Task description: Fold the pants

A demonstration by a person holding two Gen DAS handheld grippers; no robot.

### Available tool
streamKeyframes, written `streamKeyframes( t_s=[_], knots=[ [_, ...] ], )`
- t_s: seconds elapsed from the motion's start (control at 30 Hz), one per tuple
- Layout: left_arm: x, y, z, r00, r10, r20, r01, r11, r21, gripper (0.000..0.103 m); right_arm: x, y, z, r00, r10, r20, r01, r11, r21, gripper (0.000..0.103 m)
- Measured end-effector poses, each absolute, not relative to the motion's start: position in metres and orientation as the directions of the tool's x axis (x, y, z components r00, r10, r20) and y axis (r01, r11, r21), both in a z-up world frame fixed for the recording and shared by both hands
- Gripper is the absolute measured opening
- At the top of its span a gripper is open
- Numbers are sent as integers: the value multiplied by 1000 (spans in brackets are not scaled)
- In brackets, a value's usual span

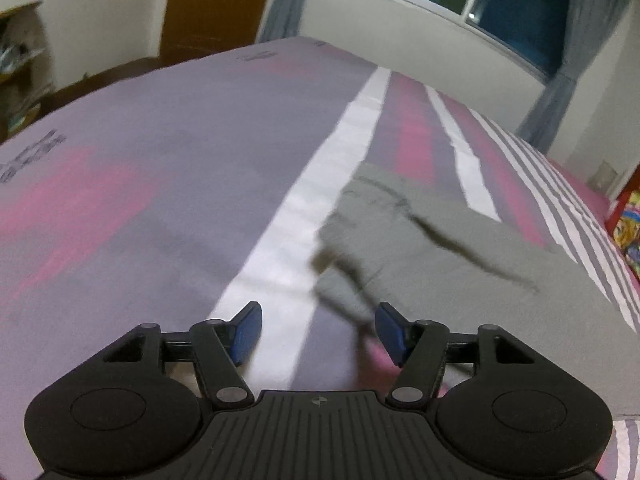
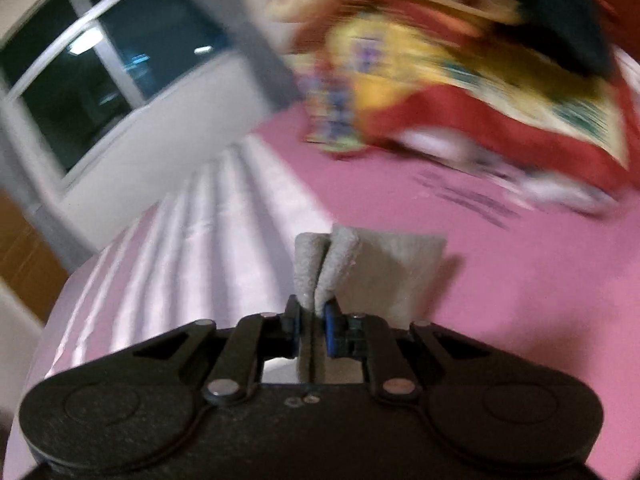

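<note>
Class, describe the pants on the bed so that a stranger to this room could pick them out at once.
Find the wide bed with its grey, pink and white striped sheet. The pants lie right of the broad white stripe, one end pinched in the right gripper. They alone are plain, creased grey-green cloth.

Home bedroom. Wide bed (image 1: 140, 168) under a grey, pink and white striped sheet fills both views. Dark window (image 1: 520, 12) with grey curtains (image 1: 560, 92), wooden door (image 1: 216, 4), shelf unit (image 1: 20, 64) at far left (contents blurred). Colourful blanket (image 2: 460, 92) heaped on the bed.
</note>
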State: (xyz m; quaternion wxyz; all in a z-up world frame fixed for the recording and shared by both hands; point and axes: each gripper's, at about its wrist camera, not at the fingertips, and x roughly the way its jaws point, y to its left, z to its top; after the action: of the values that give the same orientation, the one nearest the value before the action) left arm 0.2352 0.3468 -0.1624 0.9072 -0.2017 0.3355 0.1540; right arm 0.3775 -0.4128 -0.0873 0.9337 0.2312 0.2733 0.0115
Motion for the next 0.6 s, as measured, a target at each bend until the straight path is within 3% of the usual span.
streamKeyframes(
  t_s=[0.27, 0.43, 0.6],
  knots=[
    [197, 365, -174, 747, 135, -651, -424, 851, -310, 62, 414, -229, -74, 770, 390, -504, -351, 920, 176, 11],
    [192, 374, -176, 758, 125, -640, -417, 847, -328, 62, 393, -131, -105, 619, 516, -592, -641, 767, -2, 10],
    [190, 377, -182, 762, 118, -637, -402, 858, -321, 62, 348, -82, -139, 566, 514, -645, -778, 591, -212, 10]
  ],
)
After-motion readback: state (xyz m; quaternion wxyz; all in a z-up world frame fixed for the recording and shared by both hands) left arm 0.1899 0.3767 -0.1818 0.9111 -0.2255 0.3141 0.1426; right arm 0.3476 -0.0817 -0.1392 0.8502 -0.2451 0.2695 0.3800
